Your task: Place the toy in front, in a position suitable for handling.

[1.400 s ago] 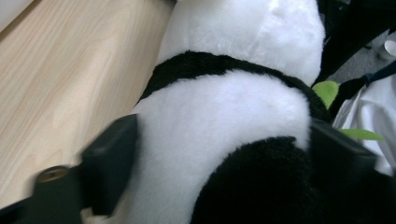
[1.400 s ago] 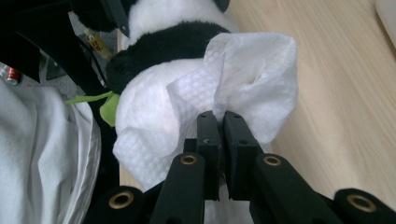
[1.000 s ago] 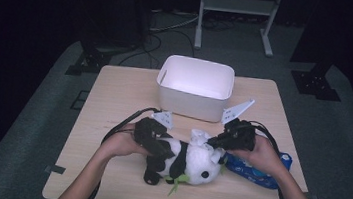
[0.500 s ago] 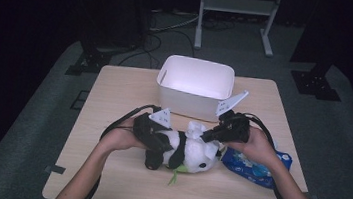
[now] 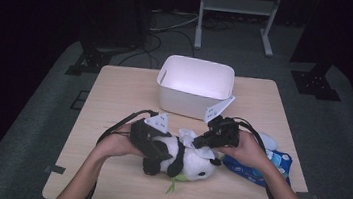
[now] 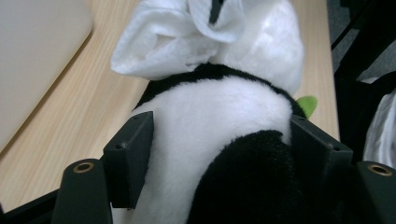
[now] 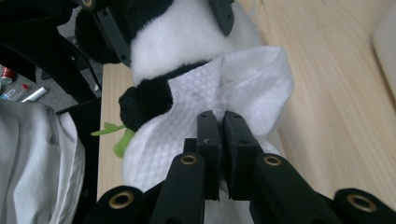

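A black-and-white panda plush (image 5: 187,161) lies on its side on the wooden table (image 5: 124,98). My left gripper (image 5: 161,153) straddles its body; in the left gripper view the fur (image 6: 219,121) fills the gap and touches both pads. These jaws have just been opening, with the panda still between them. My right gripper (image 5: 198,143) is shut on a bunched white wipe (image 5: 188,137) that rests against the panda's neck and head. In the right gripper view the closed jaws (image 7: 223,121) pinch the wipe (image 7: 243,79) just beside the panda (image 7: 177,37).
A white plastic bin (image 5: 193,89) stands behind the panda at the table's middle back. A blue pack of wipes (image 5: 257,166) lies under my right hand. A green leaf (image 5: 172,183) sticks out below the panda near the front edge.
My right gripper has shifted left with the wipe, across the panda's head. The panda has slid slightly left with it. The left hand has stayed in place.
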`<action>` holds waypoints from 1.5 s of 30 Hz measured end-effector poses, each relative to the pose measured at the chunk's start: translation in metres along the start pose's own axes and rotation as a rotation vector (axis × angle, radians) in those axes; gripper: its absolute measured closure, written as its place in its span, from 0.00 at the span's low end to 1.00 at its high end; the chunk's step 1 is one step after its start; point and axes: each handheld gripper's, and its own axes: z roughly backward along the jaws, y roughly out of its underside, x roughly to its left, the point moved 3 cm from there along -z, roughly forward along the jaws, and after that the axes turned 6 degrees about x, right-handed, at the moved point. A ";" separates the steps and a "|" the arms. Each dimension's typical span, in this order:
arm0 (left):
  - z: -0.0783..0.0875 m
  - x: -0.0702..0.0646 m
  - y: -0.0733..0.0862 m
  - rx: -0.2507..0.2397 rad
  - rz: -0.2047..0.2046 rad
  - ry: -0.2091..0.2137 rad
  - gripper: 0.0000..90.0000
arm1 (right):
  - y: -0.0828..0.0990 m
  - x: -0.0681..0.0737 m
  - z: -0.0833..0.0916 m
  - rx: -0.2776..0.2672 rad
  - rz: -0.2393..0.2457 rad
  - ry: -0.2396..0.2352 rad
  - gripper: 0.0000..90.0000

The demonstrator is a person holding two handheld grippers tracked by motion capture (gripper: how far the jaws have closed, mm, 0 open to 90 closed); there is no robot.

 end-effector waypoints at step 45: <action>0.012 -0.017 0.016 -0.034 0.082 0.090 0.27 | -0.017 0.036 -0.018 -0.003 0.102 -0.070 0.94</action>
